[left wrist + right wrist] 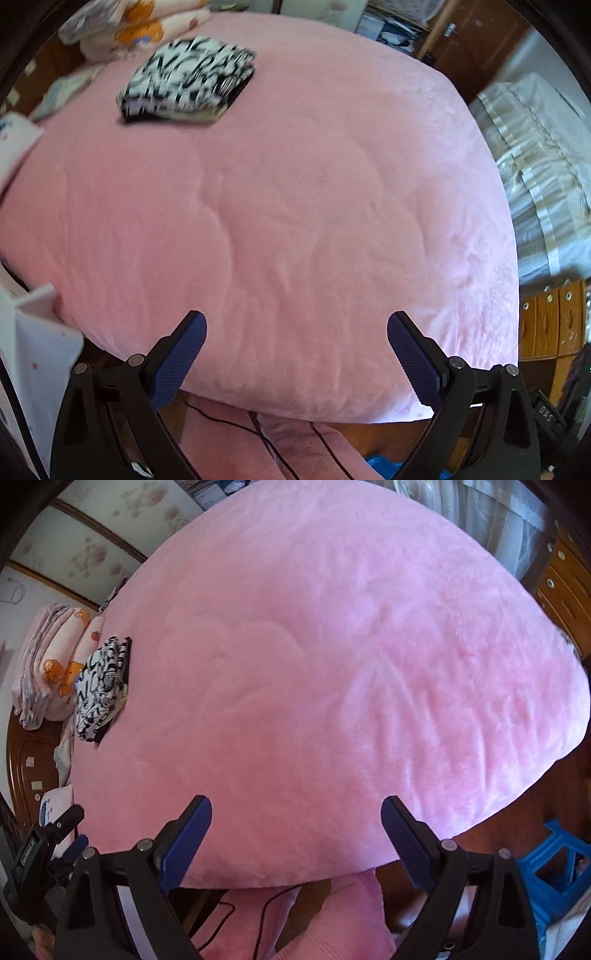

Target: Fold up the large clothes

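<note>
Both tools, left tool [297, 325] and right tool [296, 808], spread wide, empty above pink bed [295, 206]. Folded black-and-white garment [188, 79] far off near pillows [55, 664]; could topple if snagged.

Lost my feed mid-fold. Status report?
Left gripper open, empty. Right gripper open, empty. Black-and-white garment folded, lying at far side of pink bed. Nothing in the way.

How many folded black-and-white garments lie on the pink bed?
1. The black-and-white garment lies folded at the far left of the pink bed, beside the cartoon-print bedding. Others could be out of view.
</note>
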`<state>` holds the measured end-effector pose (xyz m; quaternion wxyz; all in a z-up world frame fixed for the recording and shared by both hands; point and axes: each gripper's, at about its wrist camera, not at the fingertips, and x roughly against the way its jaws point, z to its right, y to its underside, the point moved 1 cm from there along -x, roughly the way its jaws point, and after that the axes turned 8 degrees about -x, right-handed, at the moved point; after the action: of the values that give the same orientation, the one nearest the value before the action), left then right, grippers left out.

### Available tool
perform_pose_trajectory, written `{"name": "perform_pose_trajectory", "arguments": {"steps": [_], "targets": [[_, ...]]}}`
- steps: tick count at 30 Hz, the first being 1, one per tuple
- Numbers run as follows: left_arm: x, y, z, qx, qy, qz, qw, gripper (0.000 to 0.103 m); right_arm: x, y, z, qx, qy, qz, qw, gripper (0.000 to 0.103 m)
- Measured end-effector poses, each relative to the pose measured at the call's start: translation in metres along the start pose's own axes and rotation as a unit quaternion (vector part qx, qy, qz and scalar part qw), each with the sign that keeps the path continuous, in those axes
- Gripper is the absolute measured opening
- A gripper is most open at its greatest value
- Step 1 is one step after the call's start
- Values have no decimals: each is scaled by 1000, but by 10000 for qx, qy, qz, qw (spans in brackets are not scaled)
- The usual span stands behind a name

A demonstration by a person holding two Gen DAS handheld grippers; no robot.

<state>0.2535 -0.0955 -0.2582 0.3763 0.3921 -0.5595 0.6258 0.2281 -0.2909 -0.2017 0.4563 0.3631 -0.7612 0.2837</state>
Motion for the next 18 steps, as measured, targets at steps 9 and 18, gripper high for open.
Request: {"name": "perform_pose_trajectory", "arguments": {"steps": [9,18], "targets": [[72,-13,68,-489,-140,402,9979,98,74,1,-49,836,46,185,9963,98],[81,-7,81,-831,-394,442,9948,98,91,30,-97,1974,349,518,9783,103]]}}
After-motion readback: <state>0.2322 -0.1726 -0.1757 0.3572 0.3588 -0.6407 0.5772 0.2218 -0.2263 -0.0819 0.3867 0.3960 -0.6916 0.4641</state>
